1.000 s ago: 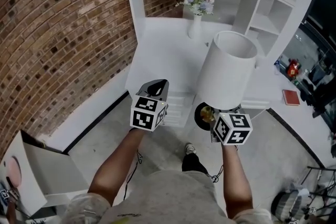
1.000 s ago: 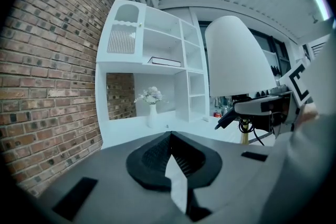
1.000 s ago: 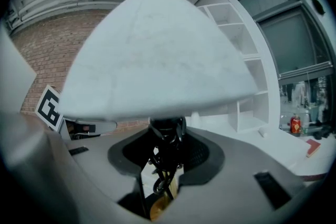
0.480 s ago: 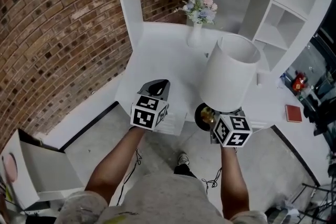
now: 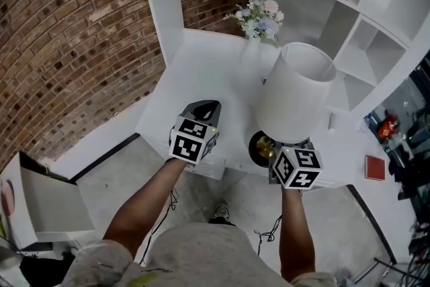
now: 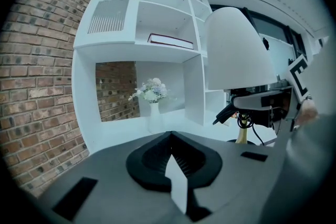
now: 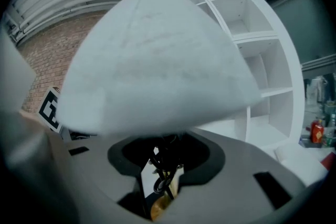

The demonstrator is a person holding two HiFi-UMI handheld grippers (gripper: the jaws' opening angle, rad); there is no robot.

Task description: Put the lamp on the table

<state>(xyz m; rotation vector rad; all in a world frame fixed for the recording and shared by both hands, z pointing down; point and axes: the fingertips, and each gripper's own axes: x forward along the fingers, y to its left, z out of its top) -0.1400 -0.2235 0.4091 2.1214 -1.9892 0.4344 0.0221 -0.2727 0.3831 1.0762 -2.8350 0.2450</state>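
Lamp (image 5: pixel 295 101) now further over table (image 5: pixel 201 70); right gripper (image 7: pixel 163 183) jaws clamp stem, left gripper (image 5: pixel 203 109) jaws closed; vase (image 6: pixel 154 117) ahead.

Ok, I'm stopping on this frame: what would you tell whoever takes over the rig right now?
Left tongs: shut, empty, over the table's front edge.
Right tongs: shut on the lamp at its brass stem, under the white shade. The lamp leans, and its base appears to be off the surface.
Table: white, with a flower vase at the back and bare space in front.
Done: lamp gripped and over the table.
Left: stand it upright on the bare space, then release.
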